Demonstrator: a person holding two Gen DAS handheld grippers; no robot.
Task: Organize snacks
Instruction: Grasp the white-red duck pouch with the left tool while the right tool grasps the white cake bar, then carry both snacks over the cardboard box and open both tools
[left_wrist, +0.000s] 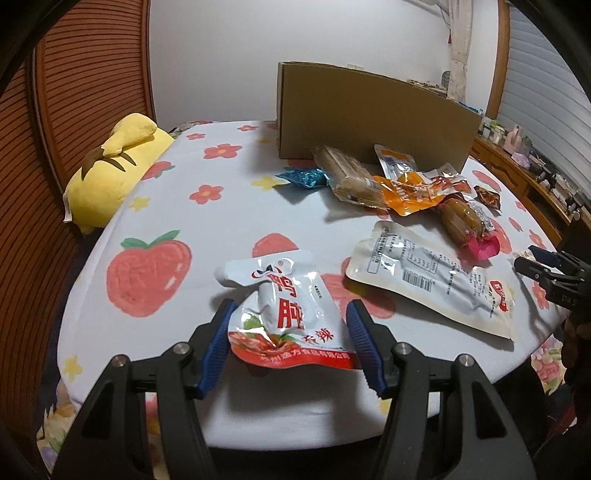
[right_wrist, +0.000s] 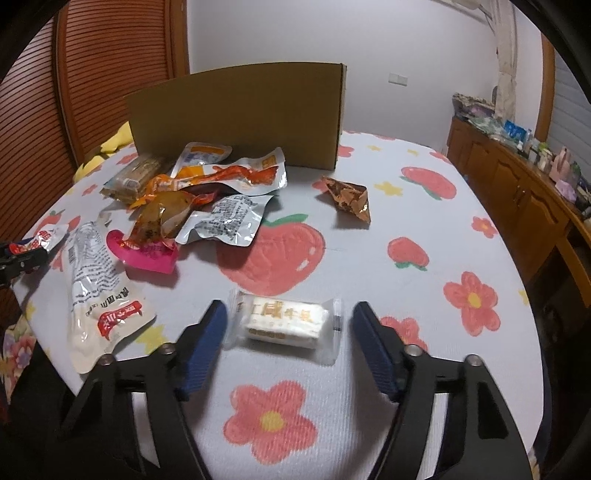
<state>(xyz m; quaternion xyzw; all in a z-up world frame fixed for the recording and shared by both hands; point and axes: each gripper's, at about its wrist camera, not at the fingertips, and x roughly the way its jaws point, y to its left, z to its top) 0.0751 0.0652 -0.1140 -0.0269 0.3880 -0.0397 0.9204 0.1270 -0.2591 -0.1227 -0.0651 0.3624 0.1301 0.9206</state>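
My left gripper (left_wrist: 291, 310) is shut on a white-and-red snack pouch (left_wrist: 284, 302), its blue pads pressing both sides and holding it just above the strawberry-print cloth (left_wrist: 184, 192). In the right wrist view, a small white wrapped snack bar (right_wrist: 284, 321) lies flat on the cloth between the blue pads of my right gripper (right_wrist: 290, 308). A narrow gap shows on each side, so that gripper is open around it. A tall cardboard box (left_wrist: 369, 122) (right_wrist: 240, 110) stands at the back. The right gripper (left_wrist: 539, 266) also shows at the edge of the left wrist view.
Several snack packets (right_wrist: 207, 192) lie piled in front of the box. A long white pouch (right_wrist: 96, 288) lies near the front, a brown foil packet (right_wrist: 349, 197) to the right, a blue wrapper (left_wrist: 304, 177) by the box. A yellow plush (left_wrist: 114, 166) lies left; a wooden cabinet (right_wrist: 517, 192) right.
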